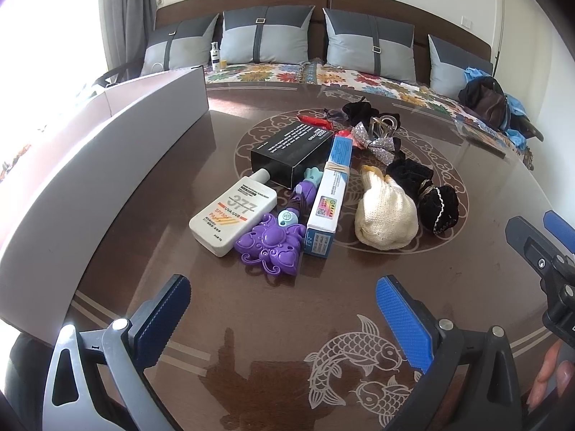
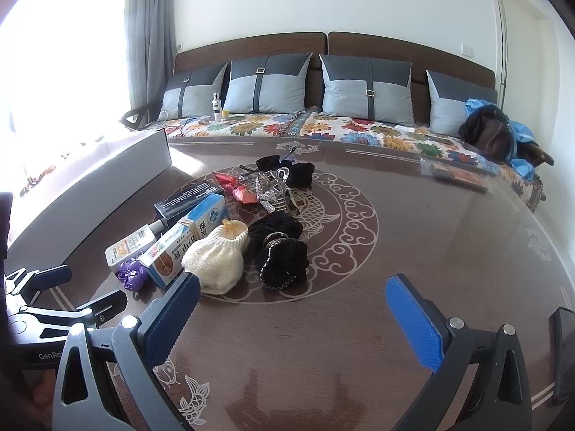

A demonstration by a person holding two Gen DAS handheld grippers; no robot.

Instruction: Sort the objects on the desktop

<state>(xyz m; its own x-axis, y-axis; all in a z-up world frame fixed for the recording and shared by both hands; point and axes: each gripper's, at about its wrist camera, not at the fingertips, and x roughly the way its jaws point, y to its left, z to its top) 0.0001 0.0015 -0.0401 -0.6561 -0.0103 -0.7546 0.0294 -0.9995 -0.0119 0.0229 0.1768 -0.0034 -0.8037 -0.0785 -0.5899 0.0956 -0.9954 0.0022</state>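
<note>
Both claws, left claw (image 1: 284, 318) and right claw (image 2: 293, 314), released, ribbed blue pads above glossy brown table (image 1: 273, 323).

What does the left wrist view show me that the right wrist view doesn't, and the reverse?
Only the left wrist view shows the whole purple toy, the sunscreen bottle label and the pair of fish inlays near its open left gripper. Only the right wrist view shows the dark flat item at the table's far right edge and bare tabletop before the open right gripper. Both show the black box, blue-and-white carton, cream knit piece, black scrunchies and white tray.
</note>
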